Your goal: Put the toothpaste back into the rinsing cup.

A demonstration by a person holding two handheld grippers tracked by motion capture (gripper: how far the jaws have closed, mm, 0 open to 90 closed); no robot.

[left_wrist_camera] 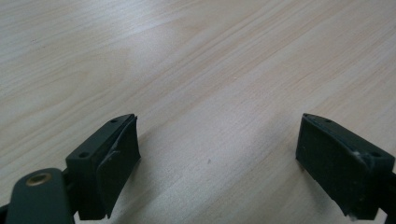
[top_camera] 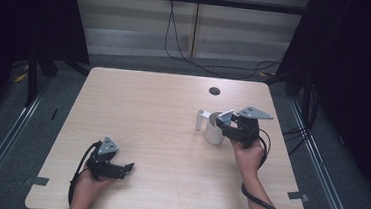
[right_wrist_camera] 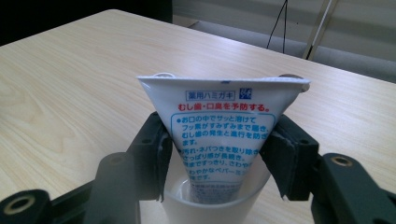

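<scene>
Between the right gripper's (right_wrist_camera: 219, 154) jaws stood a toothpaste tube (right_wrist_camera: 219, 126), pinched at both sides, its lower end inside a white cup (top_camera: 215, 128) on the worktop (top_camera: 161, 132). Its label read 薬用ハミガキ. The left gripper's (left_wrist_camera: 219, 154) jaws gaped wide.

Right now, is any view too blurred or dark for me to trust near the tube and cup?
High view: evenly lit table, surroundings very dark, white cup small and soft. Right gripper view: tube print sharp, the near parts of the right gripper blurred. Left gripper view: left gripper jaw edges soft, faint shadows on the wood.
</scene>
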